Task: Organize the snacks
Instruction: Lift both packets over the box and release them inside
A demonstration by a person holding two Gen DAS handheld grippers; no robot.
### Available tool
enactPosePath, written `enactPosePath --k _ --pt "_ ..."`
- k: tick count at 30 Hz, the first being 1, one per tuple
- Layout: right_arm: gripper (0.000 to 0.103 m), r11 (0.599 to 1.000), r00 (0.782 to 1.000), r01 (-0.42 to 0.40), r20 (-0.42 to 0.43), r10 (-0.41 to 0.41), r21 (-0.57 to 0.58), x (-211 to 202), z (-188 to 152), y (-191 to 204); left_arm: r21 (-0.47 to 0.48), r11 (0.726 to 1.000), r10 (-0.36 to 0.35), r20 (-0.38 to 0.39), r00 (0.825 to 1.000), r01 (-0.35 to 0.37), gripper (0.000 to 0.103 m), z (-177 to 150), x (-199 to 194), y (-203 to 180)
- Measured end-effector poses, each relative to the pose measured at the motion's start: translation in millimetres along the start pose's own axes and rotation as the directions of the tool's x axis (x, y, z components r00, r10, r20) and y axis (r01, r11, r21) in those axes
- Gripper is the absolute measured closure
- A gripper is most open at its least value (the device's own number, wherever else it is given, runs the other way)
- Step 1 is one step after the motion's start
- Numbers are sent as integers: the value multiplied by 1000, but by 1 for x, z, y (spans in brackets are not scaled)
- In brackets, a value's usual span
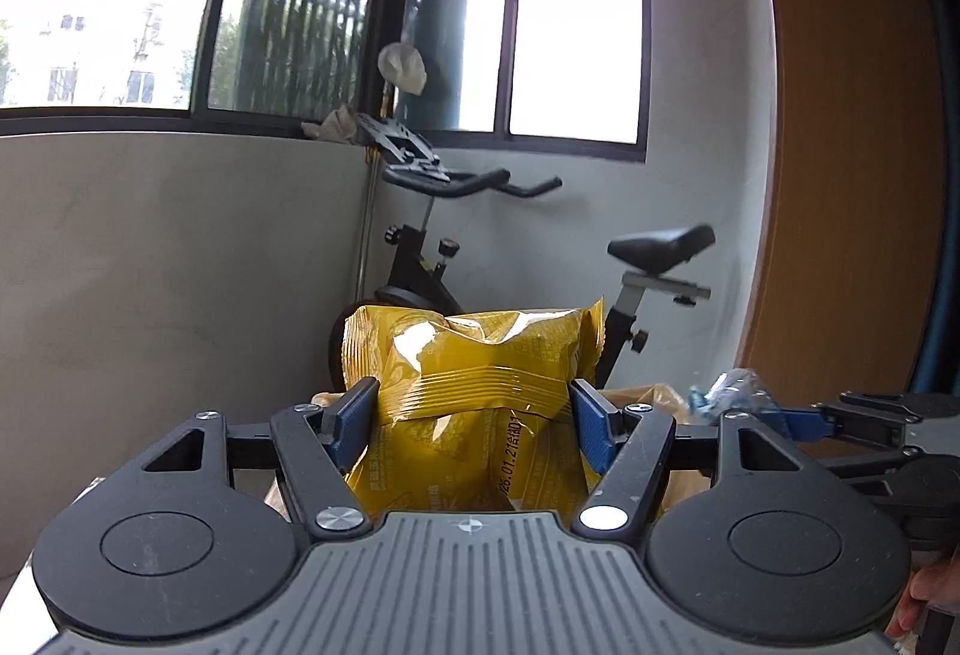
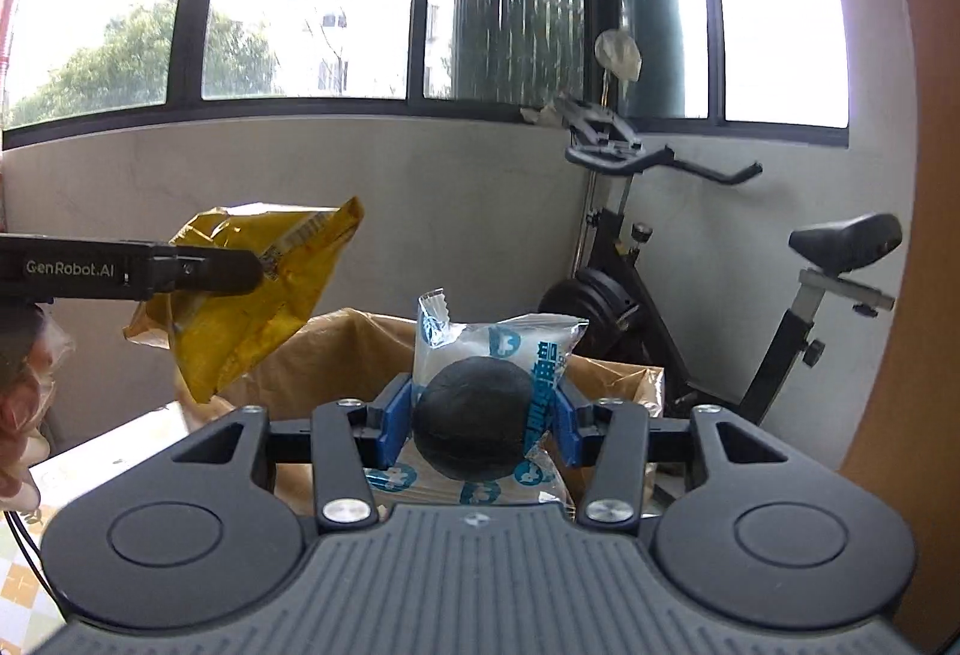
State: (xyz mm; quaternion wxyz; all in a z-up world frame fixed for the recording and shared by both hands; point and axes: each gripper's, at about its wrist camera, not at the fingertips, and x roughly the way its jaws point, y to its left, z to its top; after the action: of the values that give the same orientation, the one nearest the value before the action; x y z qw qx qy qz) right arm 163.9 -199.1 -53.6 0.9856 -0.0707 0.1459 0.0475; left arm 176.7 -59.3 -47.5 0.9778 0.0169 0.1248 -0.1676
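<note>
My left gripper (image 1: 474,415) is shut on a yellow snack bag (image 1: 480,373) and holds it up in the air. The bag also shows in the right wrist view (image 2: 258,301), at the left, above a brown paper-lined box (image 2: 336,355). My right gripper (image 2: 480,418) is shut on a clear blue-printed packet with a dark round cake inside (image 2: 474,415), over the same box. In the left wrist view the right gripper (image 1: 798,421) and its packet (image 1: 732,391) sit at the right edge.
A black exercise bike (image 2: 690,307) stands behind the box in the corner, also in the left wrist view (image 1: 432,247). Grey walls and large windows lie beyond. A brown wooden panel (image 1: 852,144) is at the right. A pale table surface (image 2: 108,451) lies at the lower left.
</note>
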Motion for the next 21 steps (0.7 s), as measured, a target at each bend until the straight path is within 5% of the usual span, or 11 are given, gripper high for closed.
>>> enactPosePath --k 13,21 --pt "52 999 982 43 -186 -39 16 60 -26 -11 -19 999 23 -160 987 -27 26 -28 49 22" --pt "45 999 988 31 -155 -28 14 44 -21 -3 -93 995 21 -137 990 -34 16 -20 35 39"
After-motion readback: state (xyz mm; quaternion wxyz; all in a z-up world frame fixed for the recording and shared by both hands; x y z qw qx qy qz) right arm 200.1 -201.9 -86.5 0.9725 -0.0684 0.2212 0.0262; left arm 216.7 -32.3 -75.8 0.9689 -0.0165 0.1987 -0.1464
